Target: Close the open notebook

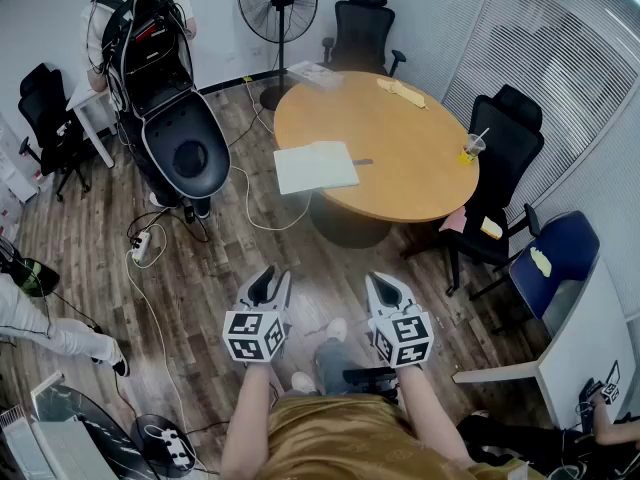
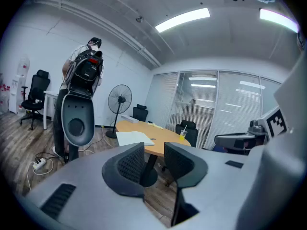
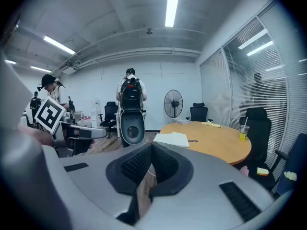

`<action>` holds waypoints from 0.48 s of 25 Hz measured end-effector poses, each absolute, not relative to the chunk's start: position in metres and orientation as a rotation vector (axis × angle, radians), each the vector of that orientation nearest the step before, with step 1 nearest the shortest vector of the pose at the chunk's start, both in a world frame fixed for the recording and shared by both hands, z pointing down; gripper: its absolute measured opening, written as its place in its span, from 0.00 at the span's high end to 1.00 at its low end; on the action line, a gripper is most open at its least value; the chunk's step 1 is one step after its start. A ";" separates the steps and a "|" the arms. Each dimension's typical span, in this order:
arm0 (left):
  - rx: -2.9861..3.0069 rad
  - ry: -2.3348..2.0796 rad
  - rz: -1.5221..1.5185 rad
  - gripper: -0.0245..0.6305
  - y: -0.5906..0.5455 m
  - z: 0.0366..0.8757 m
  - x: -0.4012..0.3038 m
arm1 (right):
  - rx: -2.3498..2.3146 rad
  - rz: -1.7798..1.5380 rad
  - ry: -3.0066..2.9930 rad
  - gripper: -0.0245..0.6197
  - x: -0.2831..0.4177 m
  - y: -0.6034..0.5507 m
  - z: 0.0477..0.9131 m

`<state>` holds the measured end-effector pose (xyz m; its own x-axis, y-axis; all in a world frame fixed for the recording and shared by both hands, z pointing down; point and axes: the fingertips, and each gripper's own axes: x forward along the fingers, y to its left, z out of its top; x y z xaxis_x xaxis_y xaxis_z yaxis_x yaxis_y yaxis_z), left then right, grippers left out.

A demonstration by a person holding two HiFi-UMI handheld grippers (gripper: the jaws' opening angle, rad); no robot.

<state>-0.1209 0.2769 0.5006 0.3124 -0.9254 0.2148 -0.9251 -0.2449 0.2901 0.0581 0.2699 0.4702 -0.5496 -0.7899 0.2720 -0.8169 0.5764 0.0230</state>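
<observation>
The white notebook lies open and flat at the near left edge of the round wooden table. It also shows in the left gripper view as the notebook and in the right gripper view as the notebook. Both grippers hang over the wooden floor, well short of the table. My left gripper is open, with a clear gap and nothing between its jaws. My right gripper is shut with its pads together on nothing.
A person with a backpack stands behind a black chair shell left of the table. A fan and office chairs ring the table. A cup with a yellow drink stands on its right side. Cables and a power strip lie on the floor.
</observation>
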 end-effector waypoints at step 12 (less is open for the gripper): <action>2.220 -1.680 -0.037 0.75 0.270 0.485 -0.138 | 1.383 0.134 -2.595 0.94 0.053 0.263 0.450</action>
<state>-0.1375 0.2704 0.4850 0.2943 -0.9365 0.1904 -0.9272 -0.2315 0.2944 0.0530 0.2627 0.4497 -0.5433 -0.8113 0.2158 -0.8292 0.5588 0.0130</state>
